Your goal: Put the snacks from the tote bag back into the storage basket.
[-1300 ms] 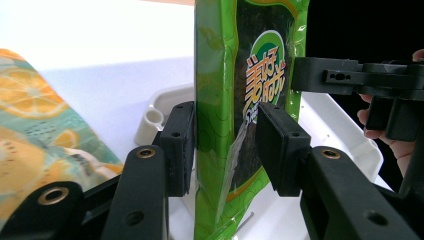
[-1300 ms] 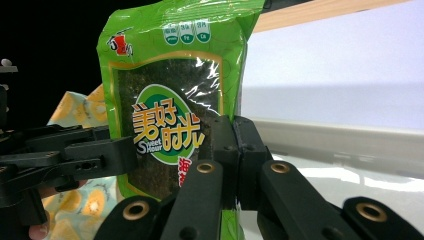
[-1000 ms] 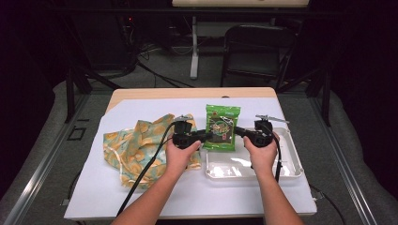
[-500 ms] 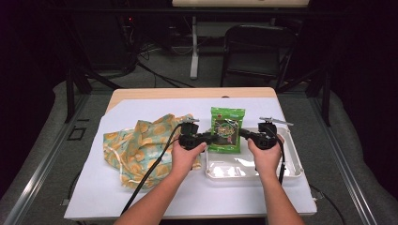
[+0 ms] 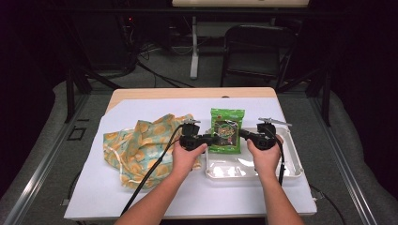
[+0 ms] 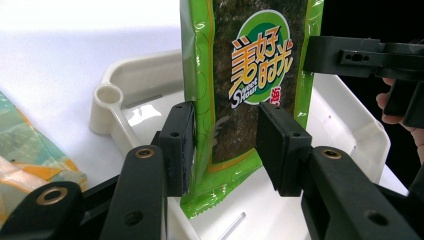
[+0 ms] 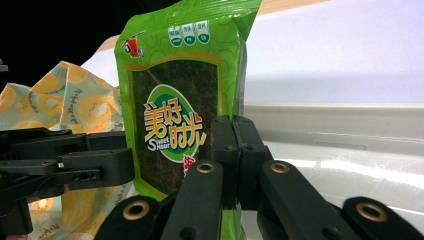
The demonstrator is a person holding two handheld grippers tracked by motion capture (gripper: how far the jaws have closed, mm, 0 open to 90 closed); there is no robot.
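— Both hands have carried the seaweed packet (image 5: 226, 130) rightward over the white tray (image 5: 291, 171).
— Upright; right gripper (image 7: 234, 150) pinches its edge, left gripper (image 6: 225, 145) straddles it, jaws apart.

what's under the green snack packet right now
A white tray lies under the green snack packet, which both claws hold upright. In the left gripper view, glossy tray floor shows beneath its lower edge. The floor right behind the packet is covered.

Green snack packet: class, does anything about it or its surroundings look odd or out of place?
The green snack packet is held upright over the white tray, pinched at one edge by the right tool; nothing looks torn or spilled. The patterned cloth lies crumpled beside the tray.
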